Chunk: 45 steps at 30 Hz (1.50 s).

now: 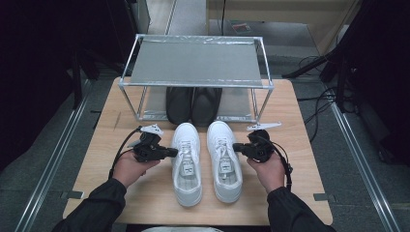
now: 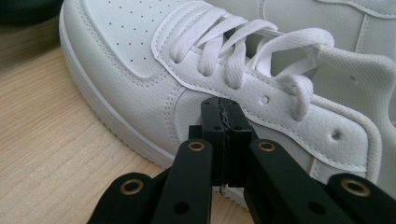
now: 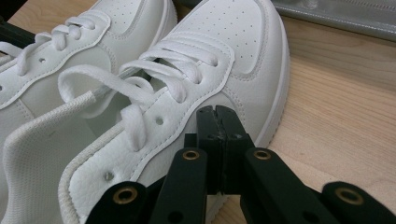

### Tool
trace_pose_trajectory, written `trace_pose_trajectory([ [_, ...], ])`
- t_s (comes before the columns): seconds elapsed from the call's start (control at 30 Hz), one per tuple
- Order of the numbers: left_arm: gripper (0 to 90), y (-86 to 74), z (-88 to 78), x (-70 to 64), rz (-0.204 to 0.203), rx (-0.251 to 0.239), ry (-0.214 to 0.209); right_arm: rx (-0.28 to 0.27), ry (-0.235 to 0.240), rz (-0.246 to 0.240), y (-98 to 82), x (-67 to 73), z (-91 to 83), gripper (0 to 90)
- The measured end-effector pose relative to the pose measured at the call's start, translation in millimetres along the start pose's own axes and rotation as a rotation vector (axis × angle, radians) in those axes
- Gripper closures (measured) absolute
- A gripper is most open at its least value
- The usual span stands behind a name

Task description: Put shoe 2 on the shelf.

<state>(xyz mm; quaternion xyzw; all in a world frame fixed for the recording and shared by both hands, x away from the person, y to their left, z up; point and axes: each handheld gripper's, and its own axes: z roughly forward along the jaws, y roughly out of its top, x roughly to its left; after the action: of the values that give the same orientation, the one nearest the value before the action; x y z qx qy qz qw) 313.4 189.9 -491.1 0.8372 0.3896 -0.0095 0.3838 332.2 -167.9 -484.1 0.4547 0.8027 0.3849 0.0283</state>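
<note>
While both white sneakers [image 1: 207, 162] stand mid-tabletop before the rack [image 1: 195, 63] | left gripper [image 1: 170, 152], right gripper [image 1: 236, 146]: jaws closed empty against outer sides | shelving seemingly not begun; black pair [image 1: 193, 105] already on lower shelf.
</note>
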Motion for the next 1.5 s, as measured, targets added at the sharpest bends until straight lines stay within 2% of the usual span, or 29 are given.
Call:
trace_pose_trajectory([
  [0.1, 90.0, -0.2, 2.2, -1.6, -0.001, -0.003, -0.026, 0.004, 0.006, 0.006, 0.4, -0.8, 0.5, 90.0],
  [0.17, 89.9, 0.3, 5.2, -5.7, 0.024, 0.006, -0.040, 0.003, 0.003, 0.002, 0.4, -0.1, 1.0, 90.0],
  [0.3, 89.2, 0.8, 8.4, -10.3, 0.031, 0.005, -0.043, 0.001, 0.004, -0.003, 1.0, 2.8, 2.5, 90.0],
  [0.43, 89.2, 0.2, 8.3, -9.0, 0.026, 0.002, -0.049, 0.014, 0.027, -0.012, 1.2, 6.8, 5.1, 90.0],
  [0.53, 89.2, -0.3, 7.9, -7.7, 0.017, -0.003, -0.062, 0.015, 0.016, -0.027, 1.1, 9.6, 5.3, 90.0],
  [0.67, 86.6, -1.6, 4.3, -6.2, 0.011, 0.024, -0.060, 0.015, 0.025, -0.007, 1.7, 3.2, 2.1, 87.9],
  [0.73, 86.6, -5.0, 3.2, -7.3, 0.025, 0.043, -0.067, -0.001, 0.024, 0.001, 2.4, 0.7, -0.2, 87.7],
  [0.83, 87.1, -11.3, 4.4, -10.6, 0.037, 0.074, -0.071, 0.005, 0.019, 0.005, 2.7, -0.3, -0.6, 88.0],
  [1.0, 89.7, -13.5, 7.6, -12.9, 0.026, 0.072, -0.084, 0.020, 0.027, -0.013, 2.7, 3.5, 4.1, 90.0],
  [1.07, 89.7, -13.8, 10.5, -14.8, 0.025, 0.069, -0.114, 0.024, 0.034, -0.006, 3.0, 2.7, 4.2, 90.0],
  [1.13, 89.7, -13.4, 12.7, -20.4, 0.054, 0.073, -0.085, 0.022, 0.030, -0.009, 3.3, 2.6, 4.4, 90.0],
  [1.5, 89.9, -12.3, 13.9, -24.9, 0.034, 0.070, -0.066, 0.016, 0.025, -0.002, 5.3, 0.3, 5.9, 87.8],
])
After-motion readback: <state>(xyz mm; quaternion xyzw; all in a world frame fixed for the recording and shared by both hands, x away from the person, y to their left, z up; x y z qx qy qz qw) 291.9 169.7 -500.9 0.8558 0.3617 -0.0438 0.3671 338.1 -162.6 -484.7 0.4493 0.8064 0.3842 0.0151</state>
